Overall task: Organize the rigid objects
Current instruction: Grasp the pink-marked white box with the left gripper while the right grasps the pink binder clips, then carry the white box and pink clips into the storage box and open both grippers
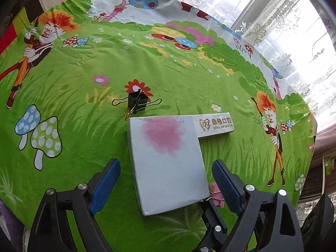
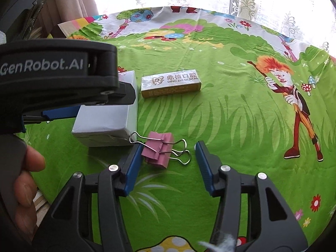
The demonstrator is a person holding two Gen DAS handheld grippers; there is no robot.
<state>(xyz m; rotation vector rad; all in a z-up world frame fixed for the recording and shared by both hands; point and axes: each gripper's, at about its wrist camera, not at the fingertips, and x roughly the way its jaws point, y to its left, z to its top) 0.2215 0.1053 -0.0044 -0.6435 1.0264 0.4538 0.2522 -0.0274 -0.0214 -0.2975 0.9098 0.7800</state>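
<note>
While the left tool (image 1: 166, 180) hangs wide apart astride the grey box (image 1: 168, 161), touching nothing, the right tool (image 2: 167, 166) stands apart around the pink binder clip (image 2: 158, 150), left pad brushing it. Only the left view shows the black binder clip (image 1: 137, 101). Dental box (image 2: 171, 83) lies beyond on the desk (image 2: 231, 115).

The left gripper (image 1: 166, 182), black-framed with blue ribbed pads, points steeply down, its jaws spread wide with neither pad touching anything. In the right wrist view it reaches in from the left edge, bare fingers (image 2: 27, 176) curled around its black body. The right gripper (image 2: 167, 157), of the same build, also tilts downward, jaws parted; whether its left pad touches anything is unclear.
</note>
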